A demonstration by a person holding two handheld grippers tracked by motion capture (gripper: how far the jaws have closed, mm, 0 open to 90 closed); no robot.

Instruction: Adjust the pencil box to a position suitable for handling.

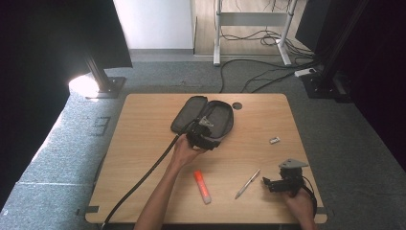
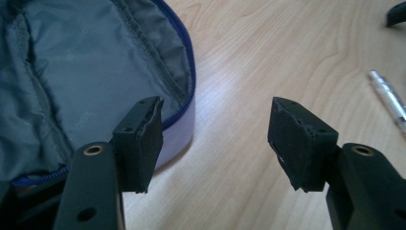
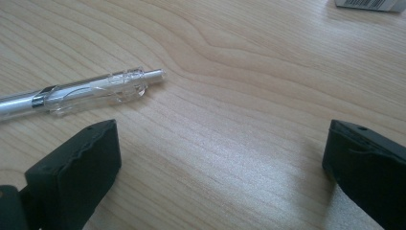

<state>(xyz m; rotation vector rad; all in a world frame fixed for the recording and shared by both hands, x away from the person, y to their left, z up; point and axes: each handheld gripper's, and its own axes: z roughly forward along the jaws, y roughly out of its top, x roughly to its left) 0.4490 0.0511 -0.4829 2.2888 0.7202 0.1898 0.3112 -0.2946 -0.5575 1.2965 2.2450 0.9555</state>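
A dark grey zip pouch (image 1: 203,117) lies unzipped and spread flat at the back middle of the wooden table (image 1: 139,143). My left gripper (image 1: 202,136) is at its near rim, open. In the left gripper view one jaw hangs over the pouch's grey lining (image 2: 72,72) and the other over bare wood, with the blue zip edge (image 2: 189,62) between them and untouched; the left gripper (image 2: 215,120) holds nothing. My right gripper (image 1: 268,183) rests open near the front right edge. A clear pen (image 1: 247,183) (image 3: 81,93) lies just beyond its left jaw, outside the right gripper (image 3: 222,139).
An orange marker (image 1: 202,187) lies at the front middle. A small white labelled piece (image 1: 274,140) (image 3: 368,5) sits right of centre. The left gripper's black cable (image 1: 143,179) trails off the front left edge. A round cable hole (image 1: 237,106) is behind the pouch.
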